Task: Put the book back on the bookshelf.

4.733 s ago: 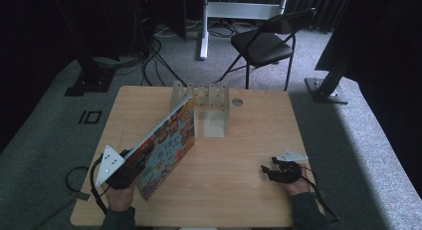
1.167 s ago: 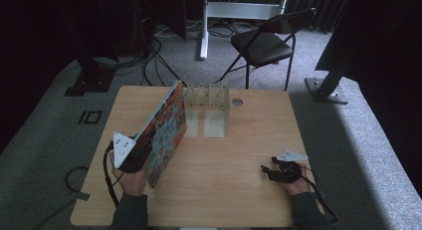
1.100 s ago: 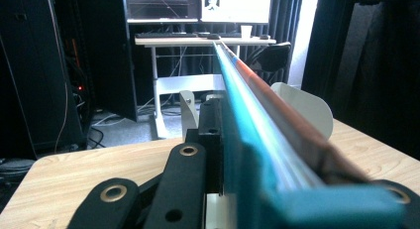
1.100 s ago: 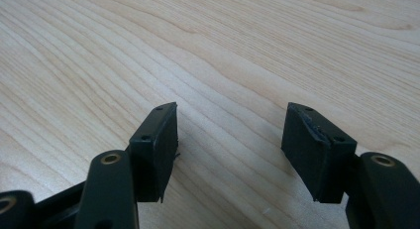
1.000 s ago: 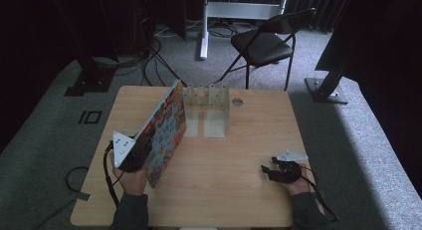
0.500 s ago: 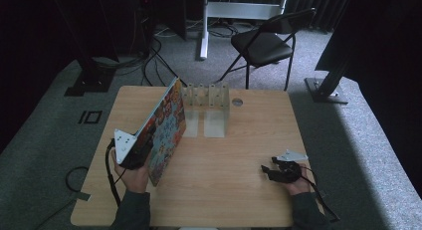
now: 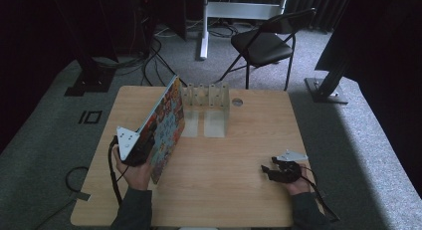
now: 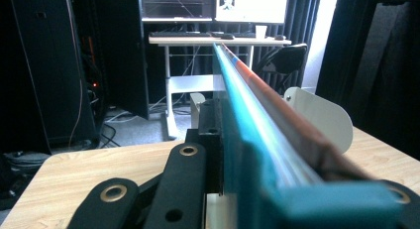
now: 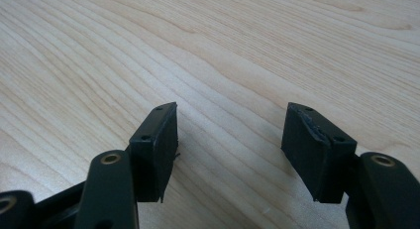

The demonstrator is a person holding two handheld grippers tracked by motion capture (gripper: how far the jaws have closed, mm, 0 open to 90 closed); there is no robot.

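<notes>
A thin book with a colourful cover [image 7: 164, 125] stands tilted on edge at the table's left, its far end close to a white slotted rack [image 7: 205, 96]. My left gripper [image 7: 142, 150] is shut on the book's near lower part. In the left gripper view the book [image 8: 257, 105] runs away edge-on from the jaws, teal and red, toward a white rack divider [image 8: 322, 117]. My right gripper [image 7: 266, 172] rests low over the wood at the table's front right, open, with bare table between its pads [image 9: 158, 140].
The rack's flat base plates [image 7: 215, 124] lie on the table in front of its dividers. A small round hole or disc [image 7: 237, 102] sits right of the rack. Beyond the table stand a black folding chair [image 7: 263, 43], a desk leg and cables on the carpet.
My left gripper has lifted the book more upright and carried it forward toward the rack. The right gripper has stayed in place.
</notes>
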